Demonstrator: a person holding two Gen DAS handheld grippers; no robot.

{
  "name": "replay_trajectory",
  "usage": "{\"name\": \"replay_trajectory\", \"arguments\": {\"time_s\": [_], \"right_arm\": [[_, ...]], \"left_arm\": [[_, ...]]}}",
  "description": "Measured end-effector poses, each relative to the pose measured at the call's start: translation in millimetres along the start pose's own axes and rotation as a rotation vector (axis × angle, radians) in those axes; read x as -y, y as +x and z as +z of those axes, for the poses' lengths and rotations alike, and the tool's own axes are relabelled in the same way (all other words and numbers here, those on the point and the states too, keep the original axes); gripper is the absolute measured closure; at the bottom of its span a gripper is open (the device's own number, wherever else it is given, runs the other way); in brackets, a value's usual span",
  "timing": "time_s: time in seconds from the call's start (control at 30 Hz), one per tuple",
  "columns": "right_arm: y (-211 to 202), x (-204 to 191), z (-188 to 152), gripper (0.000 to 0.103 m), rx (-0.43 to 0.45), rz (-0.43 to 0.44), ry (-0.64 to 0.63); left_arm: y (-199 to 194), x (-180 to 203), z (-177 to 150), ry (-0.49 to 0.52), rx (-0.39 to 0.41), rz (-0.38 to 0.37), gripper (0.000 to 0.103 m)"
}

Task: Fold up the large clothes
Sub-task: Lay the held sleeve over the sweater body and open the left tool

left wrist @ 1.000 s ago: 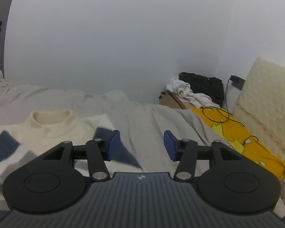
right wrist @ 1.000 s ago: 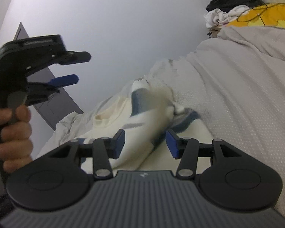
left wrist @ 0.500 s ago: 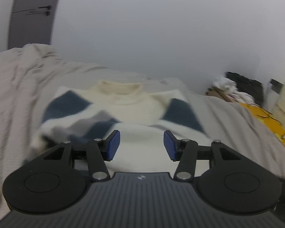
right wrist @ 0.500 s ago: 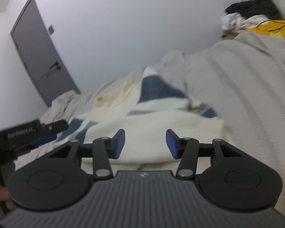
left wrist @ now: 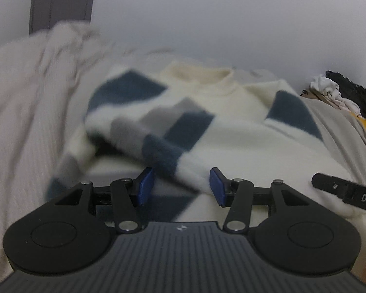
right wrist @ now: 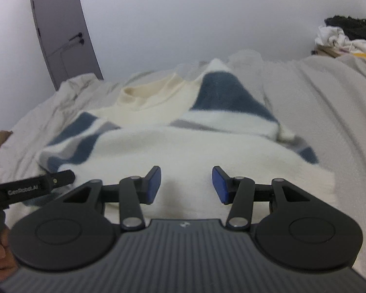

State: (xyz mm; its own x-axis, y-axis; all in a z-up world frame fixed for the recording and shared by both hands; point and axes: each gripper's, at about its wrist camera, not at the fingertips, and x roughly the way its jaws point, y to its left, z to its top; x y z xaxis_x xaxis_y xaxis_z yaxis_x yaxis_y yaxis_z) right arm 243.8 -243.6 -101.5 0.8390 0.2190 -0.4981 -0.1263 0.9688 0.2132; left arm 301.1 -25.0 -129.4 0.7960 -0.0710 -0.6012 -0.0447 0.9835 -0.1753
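Left wrist view: both grippers at the near hem

Sweater flat on bed, sleeves folded in. My left gripper and right gripper hover parted, holding nothing. I'd pinch both hem corners evenly, then lift toward the far collar.

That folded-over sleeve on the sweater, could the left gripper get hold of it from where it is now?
Probably yes. The left gripper stands open right in front of the sleeve, which lies across the sweater on the bed. Nothing blocks the way; the right gripper is off to the side.
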Motion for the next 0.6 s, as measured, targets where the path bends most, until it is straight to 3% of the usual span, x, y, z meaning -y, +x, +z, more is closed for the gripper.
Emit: {"name": "replay_trajectory", "arguments": {"time_s": [0.3,0.6], "right_arm": [[25.5,-4.6,-10.7,0.053,-0.061,-0.035,-0.052],[4.5,-4.0,-4.6,0.053,-0.066,-0.021,0.001]], "left_arm": [[11.3,-12.4,0.2,-0.061,-0.038,-0.019,0.046],[-40.1,-20.3,-0.6,-0.106,-0.050,-0.056,0.047]]}}
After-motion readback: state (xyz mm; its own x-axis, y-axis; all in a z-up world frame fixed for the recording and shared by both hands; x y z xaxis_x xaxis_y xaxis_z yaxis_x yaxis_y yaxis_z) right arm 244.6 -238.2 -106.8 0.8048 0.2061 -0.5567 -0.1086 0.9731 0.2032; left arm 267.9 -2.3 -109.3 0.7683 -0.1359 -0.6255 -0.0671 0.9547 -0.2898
